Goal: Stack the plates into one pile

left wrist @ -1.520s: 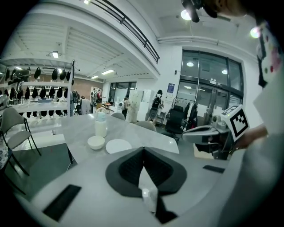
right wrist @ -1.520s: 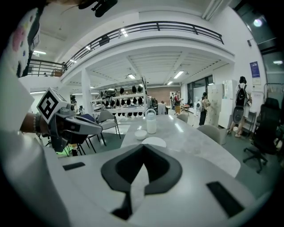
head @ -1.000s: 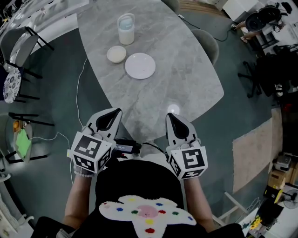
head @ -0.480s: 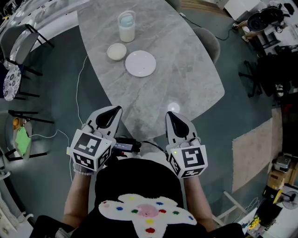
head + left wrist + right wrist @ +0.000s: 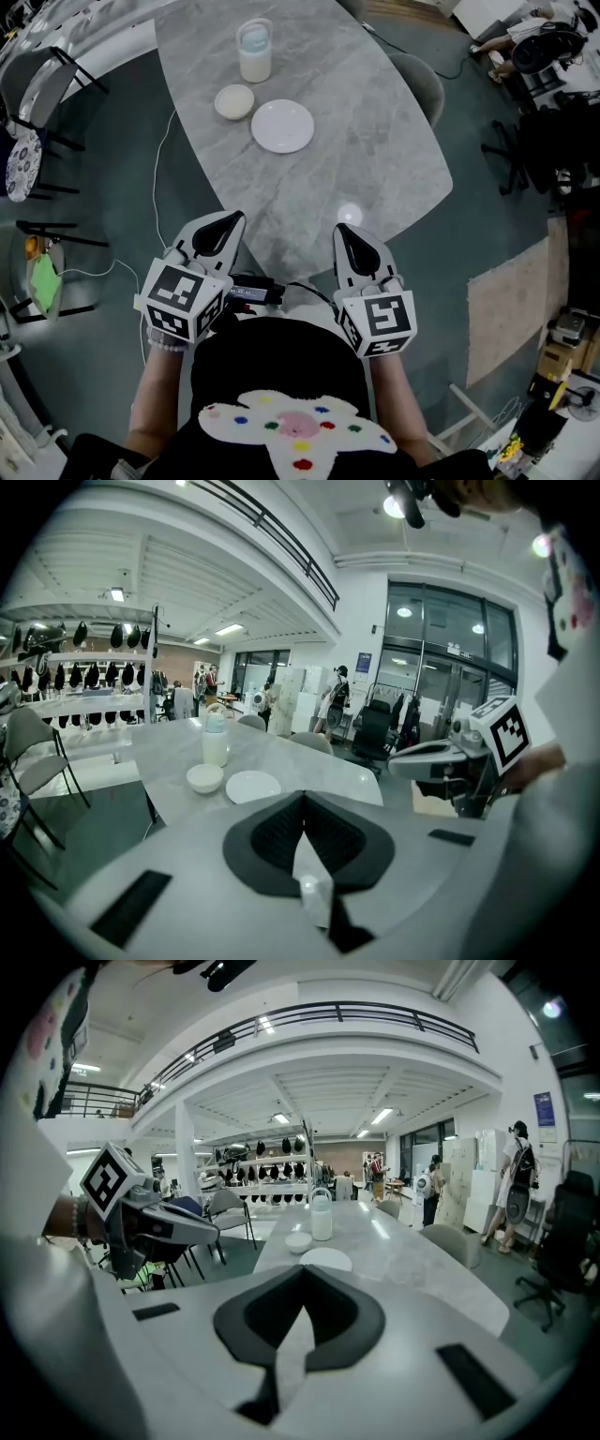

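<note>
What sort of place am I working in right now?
Probably a large open workspace or lab hall, not a home: a mezzanine railing overhead, wall shelves of dark gear, and office chairs by tall glass doors.

I was looking into a large open hall, part office and part test lab: a mezzanine railing [image 5: 319, 1012] ran overhead at twelve o'clock, shelves [image 5: 84, 655] of dark gear lined the wall at nine, office chairs [image 5: 375, 733] stood by glass doors [image 5: 450, 667] at two, and a cable [image 5: 156, 187] trailed beside the stone table [image 5: 375, 159].
</note>
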The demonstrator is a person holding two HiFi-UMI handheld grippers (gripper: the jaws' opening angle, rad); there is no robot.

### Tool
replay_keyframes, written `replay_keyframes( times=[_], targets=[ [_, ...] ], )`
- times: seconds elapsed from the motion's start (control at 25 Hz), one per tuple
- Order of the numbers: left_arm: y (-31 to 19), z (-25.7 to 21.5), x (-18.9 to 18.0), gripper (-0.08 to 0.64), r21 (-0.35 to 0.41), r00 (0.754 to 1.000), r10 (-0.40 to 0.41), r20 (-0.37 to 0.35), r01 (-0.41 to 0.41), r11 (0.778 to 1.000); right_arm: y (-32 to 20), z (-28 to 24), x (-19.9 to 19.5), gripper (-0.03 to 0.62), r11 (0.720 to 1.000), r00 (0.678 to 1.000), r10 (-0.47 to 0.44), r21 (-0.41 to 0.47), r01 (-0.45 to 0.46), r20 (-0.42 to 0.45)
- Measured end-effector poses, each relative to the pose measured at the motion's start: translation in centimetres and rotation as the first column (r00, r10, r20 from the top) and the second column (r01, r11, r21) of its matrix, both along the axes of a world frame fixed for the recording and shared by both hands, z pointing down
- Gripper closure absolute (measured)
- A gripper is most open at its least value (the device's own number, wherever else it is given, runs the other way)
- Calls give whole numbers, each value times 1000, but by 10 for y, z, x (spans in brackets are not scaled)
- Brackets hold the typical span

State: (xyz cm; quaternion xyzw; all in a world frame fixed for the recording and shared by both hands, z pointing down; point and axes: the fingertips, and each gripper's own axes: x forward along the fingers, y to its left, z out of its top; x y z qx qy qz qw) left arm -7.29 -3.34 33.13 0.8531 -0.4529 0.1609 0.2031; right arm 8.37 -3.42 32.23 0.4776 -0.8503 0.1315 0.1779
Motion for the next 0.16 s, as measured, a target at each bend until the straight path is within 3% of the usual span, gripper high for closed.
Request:
replay_keyframes(
  times=[0.16],
  targets=[
    [-3,0,1,549,0,1000,-2,0,2,1000,-2,2,2,589,1000,1000,0,-1,0,-5]
  ],
)
